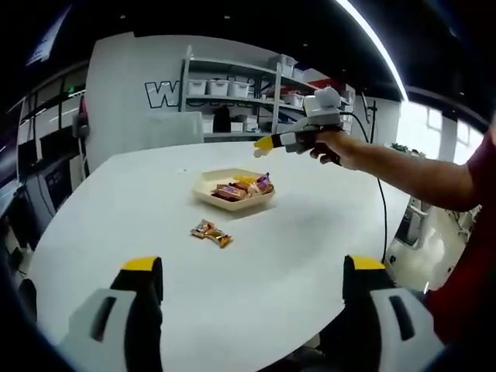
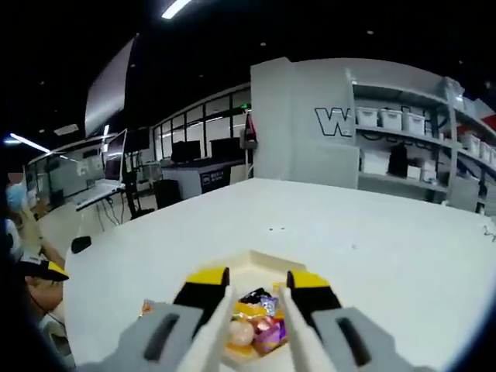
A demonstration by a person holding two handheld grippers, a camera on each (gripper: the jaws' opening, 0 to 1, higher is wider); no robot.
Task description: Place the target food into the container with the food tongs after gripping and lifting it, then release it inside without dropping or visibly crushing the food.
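In the left gripper view, your left gripper [image 1: 252,291] was held low over the near edge of the white table [image 1: 310,232], and its two yellow-tipped jaws stood wide apart with nothing between them. On the table you had one shallow cream container [image 1: 232,188], and inside it lay several wrapped snacks [image 1: 244,187]; they overlapped, so I could not count them exactly. One wrapped snack more, the loose snack [image 1: 211,232], lay alone on the table, just in front of the container and not touching it. Your right gripper [image 1: 263,143] came in from the right, held in your hand [image 1: 337,147], and it hovered above the far side of the container; from this view I could not tell how its jaws stood. Behind the table there was one shelf rack [image 1: 256,93] with white bins. In the right gripper view, your right gripper [image 2: 257,291] pointed down over the container [image 2: 249,260], and its two jaws were narrow but not closed, with a gap between them. Through this gap you could see the wrapped snacks [image 2: 260,322] lying in the container, and the jaws held none of them.
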